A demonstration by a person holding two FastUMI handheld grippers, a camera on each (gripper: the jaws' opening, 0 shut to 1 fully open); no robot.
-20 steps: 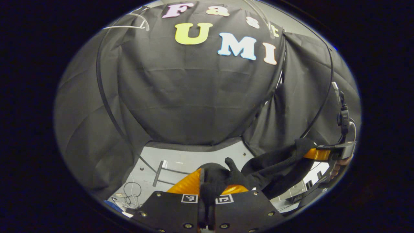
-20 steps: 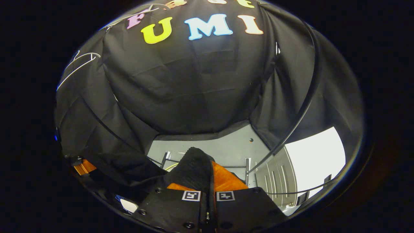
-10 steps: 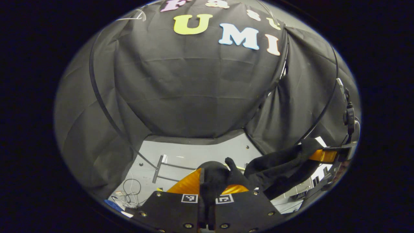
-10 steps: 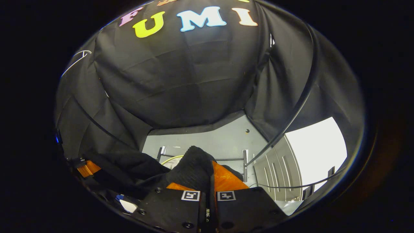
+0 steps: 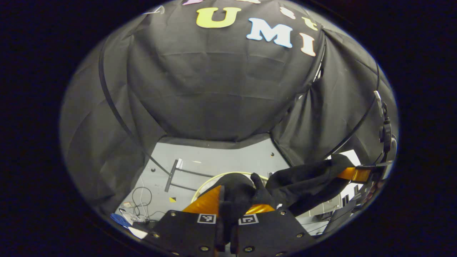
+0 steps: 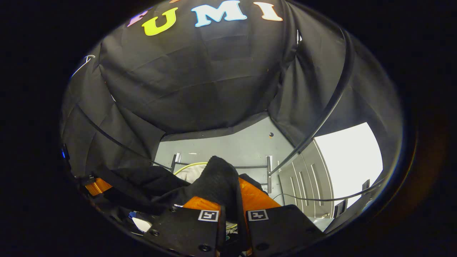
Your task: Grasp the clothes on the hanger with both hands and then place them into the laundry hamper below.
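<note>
The black clothes (image 5: pixel 303 182) hang stretched between both grippers above the hamper (image 5: pixel 221 175), whose pale yellow rim shows on the grey floor just beyond the fingers. My left gripper (image 5: pixel 237 194) is shut on a bunched end of the cloth. In the left gripper view, the right gripper (image 5: pixel 357 174) holds the other end at the far right. In the right gripper view, my right gripper (image 6: pixel 225 178) has its jaws parted, with the clothes (image 6: pixel 142 176) draped over one finger and down through the gap. The left gripper (image 6: pixel 94 186) is low at the left there, and the hamper (image 6: pixel 189 166) lies between them.
The metal feet of a clothes rack (image 5: pixel 171 175) stand on the floor around the hamper, with another foot (image 6: pixel 269 171) at its right. Loose cables (image 5: pixel 137 200) lie at the left. A white wire hanger (image 6: pixel 84 62) hangs high up. Pale cabinet doors (image 6: pixel 307 182) stand at the right.
Both grippers have come down with the clothes, bringing the hamper's rim into view below them. The right gripper's jaws have parted wider. The left grip looks the same.
</note>
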